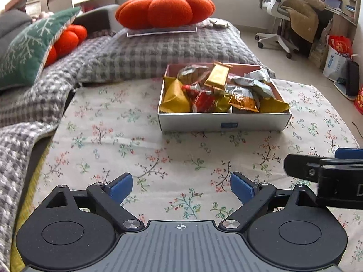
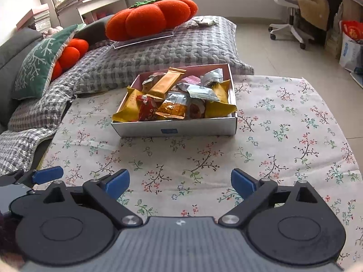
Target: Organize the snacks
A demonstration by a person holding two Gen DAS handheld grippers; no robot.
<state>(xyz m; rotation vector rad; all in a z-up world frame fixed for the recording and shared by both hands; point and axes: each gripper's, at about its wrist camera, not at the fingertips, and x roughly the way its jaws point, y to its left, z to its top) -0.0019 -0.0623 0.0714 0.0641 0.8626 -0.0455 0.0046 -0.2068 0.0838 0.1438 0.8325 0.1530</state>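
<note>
My left gripper is hanging over the floral cloth, jaws spread wide, nothing between them; my right gripper is doing the same, jaws spread and empty, sitting at 3 o'clock of the left one. The white box is resting on the cloth at 12 o'clock, well apart from both, heaped with wrapped snacks. An orange pumpkin cushion is lying beyond it on the checked blanket

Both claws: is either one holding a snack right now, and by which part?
Nothing is held. The left claw and right claw are open over the floral cloth, short of the snack box.
</note>
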